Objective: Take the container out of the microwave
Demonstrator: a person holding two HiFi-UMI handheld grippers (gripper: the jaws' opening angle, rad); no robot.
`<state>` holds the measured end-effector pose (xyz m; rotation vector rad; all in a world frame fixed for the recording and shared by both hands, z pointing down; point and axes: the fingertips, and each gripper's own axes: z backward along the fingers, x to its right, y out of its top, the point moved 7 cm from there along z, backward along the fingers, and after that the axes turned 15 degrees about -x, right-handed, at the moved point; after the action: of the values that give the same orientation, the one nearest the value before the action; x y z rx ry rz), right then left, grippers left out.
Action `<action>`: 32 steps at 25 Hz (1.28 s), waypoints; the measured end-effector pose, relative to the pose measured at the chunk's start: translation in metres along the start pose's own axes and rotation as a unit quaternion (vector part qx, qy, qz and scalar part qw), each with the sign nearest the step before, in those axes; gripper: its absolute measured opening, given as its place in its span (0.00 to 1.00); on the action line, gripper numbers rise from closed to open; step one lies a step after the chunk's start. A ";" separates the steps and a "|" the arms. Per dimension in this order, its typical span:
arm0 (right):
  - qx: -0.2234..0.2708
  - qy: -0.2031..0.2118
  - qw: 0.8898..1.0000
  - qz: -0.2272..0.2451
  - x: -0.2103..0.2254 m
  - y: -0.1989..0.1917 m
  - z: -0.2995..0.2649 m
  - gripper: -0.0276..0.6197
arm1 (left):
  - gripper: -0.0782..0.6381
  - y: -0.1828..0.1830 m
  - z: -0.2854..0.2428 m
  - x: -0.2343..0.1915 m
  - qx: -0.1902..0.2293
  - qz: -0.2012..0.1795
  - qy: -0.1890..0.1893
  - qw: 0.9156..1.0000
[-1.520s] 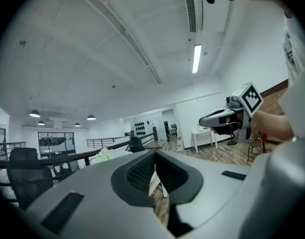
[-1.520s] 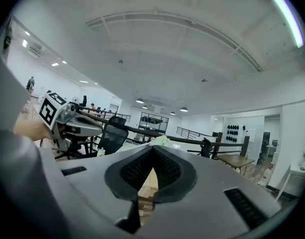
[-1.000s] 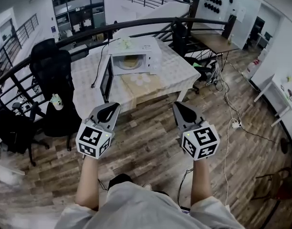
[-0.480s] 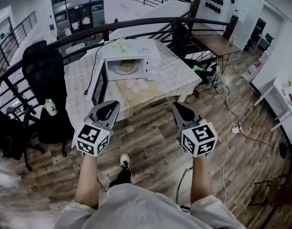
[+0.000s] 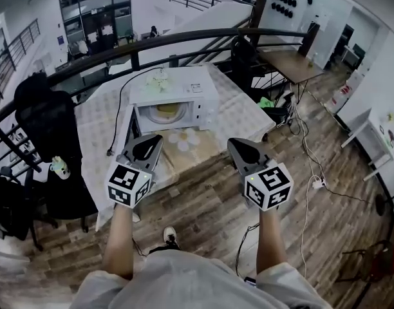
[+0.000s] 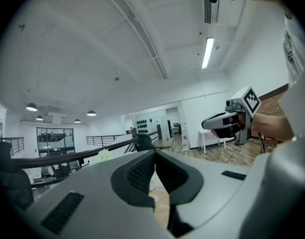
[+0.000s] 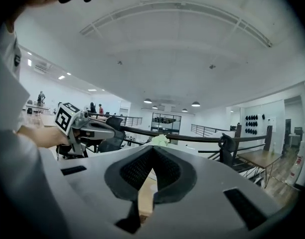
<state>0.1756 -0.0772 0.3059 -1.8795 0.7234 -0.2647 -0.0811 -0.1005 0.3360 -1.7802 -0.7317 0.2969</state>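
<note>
A white microwave [image 5: 184,98] stands on a cloth-covered table [image 5: 239,111] ahead of me, its door [image 5: 128,132] swung open to the left. Inside its cavity sits a yellowish container [image 5: 166,110]. My left gripper [image 5: 147,144] is held level in front of the open door, short of the table's near edge, jaws shut and empty. My right gripper [image 5: 237,148] is level with it to the right, over the wood floor, also shut with nothing in it. Each gripper view shows its own closed jaws, the left gripper [image 6: 155,153] and the right gripper [image 7: 152,148].
A black office chair [image 5: 46,118] stands left of the table, and a dark curved railing [image 5: 184,37] runs behind it. A pale green bundle [image 5: 158,77] lies on top of the microwave. A wooden desk [image 5: 290,63] is at the back right, with cables [image 5: 306,172] on the floor.
The person has walked toward the table, so the microwave is nearer and lower in view. Both grippers moved forward with them, still shut.
</note>
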 end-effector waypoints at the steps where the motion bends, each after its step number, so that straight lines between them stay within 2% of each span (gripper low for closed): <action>1: -0.002 0.005 1.000 0.000 0.004 0.004 -0.012 0.06 | 0.14 0.001 -0.008 -0.010 -0.002 -0.001 0.002 1.000; 6: -0.007 0.010 1.000 -0.004 0.026 0.021 -0.068 0.06 | 0.14 0.001 -0.048 -0.060 -0.011 0.006 0.008 1.000; 9: -0.027 0.017 0.999 -0.007 0.038 0.018 -0.103 0.06 | 0.14 -0.004 -0.065 -0.084 -0.013 0.015 0.010 1.000; 12: -0.045 0.022 0.999 -0.008 0.048 0.013 -0.134 0.06 | 0.14 -0.012 -0.081 -0.101 -0.023 0.021 0.016 0.999; 18: -0.040 0.033 0.999 0.003 0.078 0.005 -0.200 0.06 | 0.14 -0.033 -0.117 -0.123 -0.051 0.055 0.049 0.996; 24: -0.067 0.091 0.993 0.040 0.100 0.001 -0.275 0.07 | 0.14 -0.050 -0.143 -0.134 -0.088 0.104 0.103 0.985; 29: -0.097 0.145 0.982 0.079 0.096 -0.015 -0.337 0.07 | 0.14 -0.071 -0.152 -0.137 -0.114 0.142 0.147 0.972; 32: -0.111 0.172 0.974 0.096 0.087 -0.025 -0.372 0.14 | 0.14 -0.085 -0.158 -0.140 -0.128 0.158 0.163 0.966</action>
<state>0.0705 -0.4058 0.4722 -1.9778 1.2050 -0.4040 -0.1322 -0.2930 0.4459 -2.1281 -0.2578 0.1167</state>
